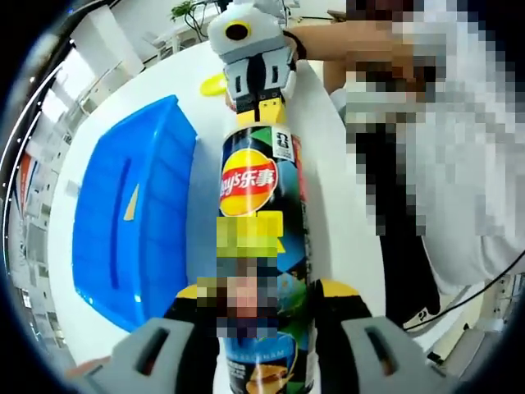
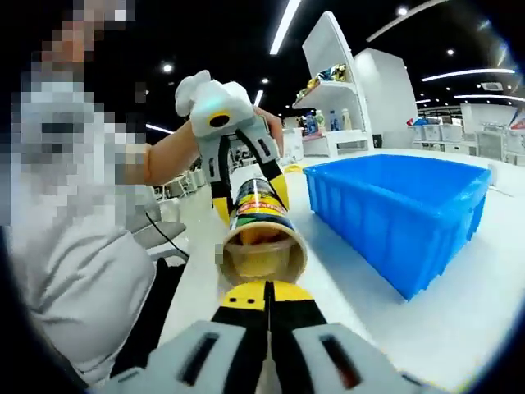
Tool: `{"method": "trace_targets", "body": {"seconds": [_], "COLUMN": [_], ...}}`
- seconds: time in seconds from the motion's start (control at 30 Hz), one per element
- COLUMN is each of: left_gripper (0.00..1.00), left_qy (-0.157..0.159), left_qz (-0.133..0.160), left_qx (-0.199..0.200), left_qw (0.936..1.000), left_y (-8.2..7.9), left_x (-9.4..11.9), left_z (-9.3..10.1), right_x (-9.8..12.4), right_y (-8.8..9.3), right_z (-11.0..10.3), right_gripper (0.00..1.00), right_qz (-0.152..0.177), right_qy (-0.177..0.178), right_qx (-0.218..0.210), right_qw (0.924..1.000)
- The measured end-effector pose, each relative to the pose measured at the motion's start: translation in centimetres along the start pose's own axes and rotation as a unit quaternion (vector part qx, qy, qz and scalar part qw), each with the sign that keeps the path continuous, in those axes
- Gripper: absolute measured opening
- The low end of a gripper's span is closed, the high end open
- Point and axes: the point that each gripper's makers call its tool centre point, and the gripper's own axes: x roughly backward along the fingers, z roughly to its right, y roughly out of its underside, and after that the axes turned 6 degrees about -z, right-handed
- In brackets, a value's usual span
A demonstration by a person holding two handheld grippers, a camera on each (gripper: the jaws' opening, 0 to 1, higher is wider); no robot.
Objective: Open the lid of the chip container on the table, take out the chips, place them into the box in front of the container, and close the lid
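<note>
The chip can (image 1: 261, 205), dark with a red and yellow logo, lies lengthwise between the two grippers above the white table (image 1: 328, 156). My left gripper (image 1: 267, 295) is shut on its body, and shows in the right gripper view as a white tool (image 2: 250, 193) clamping the can. The can's mouth (image 2: 262, 256) faces my right gripper (image 2: 265, 297), whose jaws are shut together at the lower rim. Pale chips show inside; I cannot tell whether a clear lid covers them. The blue box (image 1: 135, 222) beside the can holds one chip (image 1: 131, 203).
A person (image 1: 443, 164) in light clothes stands close along the table's side, an arm reaching to the right gripper (image 1: 261, 103). A small yellow object (image 1: 213, 84) lies on the table past the can's far end. White shelves (image 2: 336, 90) stand beyond the blue box (image 2: 402, 213).
</note>
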Motion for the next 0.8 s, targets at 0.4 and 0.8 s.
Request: {"method": "trace_targets", "body": {"seconds": [0.4, 0.8], "left_gripper": [0.46, 0.46], "left_qy": [0.002, 0.002], "left_qz": [0.007, 0.011], "left_qx": [0.002, 0.000], "left_qw": [1.0000, 0.9999], "left_y": [-0.1, 0.0], "left_x": [-0.1, -0.1], "left_z": [0.1, 0.0], "right_x": [2.2, 0.3], "right_y": [-3.1, -3.5], "right_z": [-1.6, -1.7], "right_gripper": [0.13, 0.09], "right_qz": [0.093, 0.091], "right_qy": [-0.046, -0.045], "right_qx": [-0.303, -0.378], "right_qw": [0.9472, 0.9204]}}
